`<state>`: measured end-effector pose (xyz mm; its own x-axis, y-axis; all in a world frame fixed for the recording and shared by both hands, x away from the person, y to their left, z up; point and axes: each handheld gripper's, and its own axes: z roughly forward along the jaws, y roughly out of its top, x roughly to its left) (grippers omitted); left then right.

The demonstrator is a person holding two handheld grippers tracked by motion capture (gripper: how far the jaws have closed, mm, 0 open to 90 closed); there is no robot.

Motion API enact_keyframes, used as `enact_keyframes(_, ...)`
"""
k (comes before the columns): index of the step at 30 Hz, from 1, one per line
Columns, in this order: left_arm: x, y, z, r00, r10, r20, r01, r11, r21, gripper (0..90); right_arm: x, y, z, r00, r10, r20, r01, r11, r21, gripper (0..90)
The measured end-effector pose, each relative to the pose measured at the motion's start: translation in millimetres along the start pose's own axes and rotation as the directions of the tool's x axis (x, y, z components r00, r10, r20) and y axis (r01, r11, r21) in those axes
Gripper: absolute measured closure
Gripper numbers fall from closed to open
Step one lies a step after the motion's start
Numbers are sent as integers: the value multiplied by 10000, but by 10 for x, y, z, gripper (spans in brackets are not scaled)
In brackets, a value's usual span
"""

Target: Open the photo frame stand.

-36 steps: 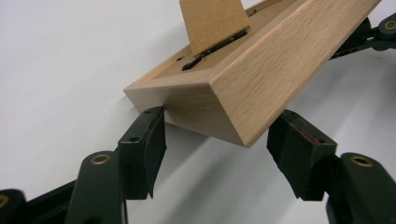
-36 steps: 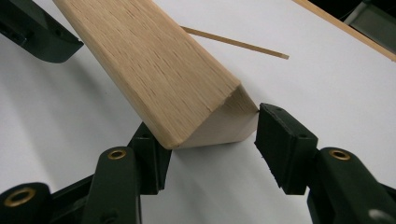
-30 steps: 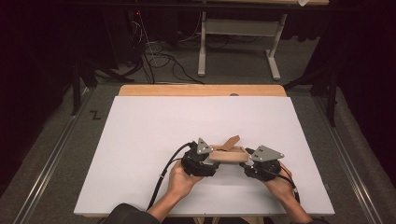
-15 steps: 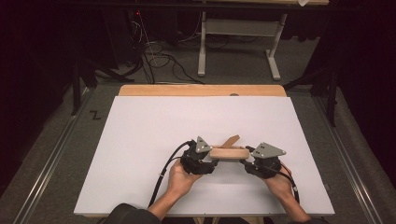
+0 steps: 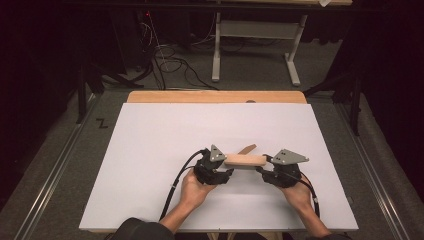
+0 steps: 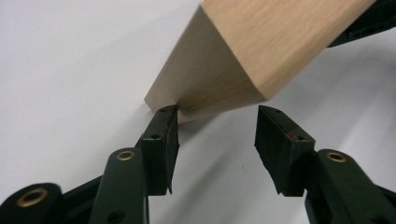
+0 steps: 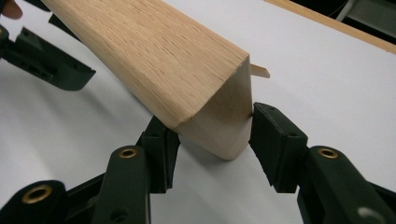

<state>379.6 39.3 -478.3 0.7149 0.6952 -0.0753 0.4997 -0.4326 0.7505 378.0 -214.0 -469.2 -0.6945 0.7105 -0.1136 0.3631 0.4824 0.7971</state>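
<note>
Pale oak block point(image 5: 244, 160), long and square-sectioned, lies flat on the white table point(image 5: 150, 150), near the front edge, slightly right of centre, with its long axis running left-right. A thin wooden strip point(image 5: 246, 149) sits just behind it, angled; can't tell if they touch.

Left gripper point(image 5: 220, 170) is at the block's left end, right gripper point(image 5: 265, 172) at its right end, the two facing each other along the block.

Left gripper view: jaws have just been closing, the block's end face point(image 6: 205, 88) sits between them. One pad point(image 6: 168, 126) touches the lower corner, the other stands clear of the wood, so not clamped yet.

Right gripper view: jaws have also been closing. Both pads point(image 7: 273, 135) are against the sides of the block end point(image 7: 224, 121); reads as a grip on it.

Step, my read: taking a two-ended hold on the block before a lift or a shift. Next move calls for the left side to finish closing squarely on the end face, then both hands moving together and level so the block doesn't twist out.

Pose: both hands point(image 5: 192, 190) come in from the front edge, forearms angled inward, grippers held low and roughly level with the table, cables trailing back.
</note>
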Motion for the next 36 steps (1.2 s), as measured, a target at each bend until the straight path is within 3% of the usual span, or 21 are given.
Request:
enact_keyframes(3,18,-1,8,9999,-128,64,129,9999,-104,492,-29,6,14,9994,325,-126,-327,9994,-94,526)
enact_keyframes(17,70,13,27,9995,-328,-1,328,9990,-307,499,-111,26,74,9940,1018,-408,-1030,9942,-297,528)
enact_keyframes(19,81,22,39,9992,-402,10,402,9988,-275,500,-135,22,82,9875,1467,-572,-1486,9885,-290,529)
enact_keyframes(24,103,45,53,9988,-482,17,482,9985,-270,501,-177,22,109,9797,1872,-717,-1903,9809,-391,531)
enact_keyframes(36,135,77,96,9984,-555,-120,552,9981,-260,505,-227,6,169,9755,2121,-585,-2147,9758,-424,567)
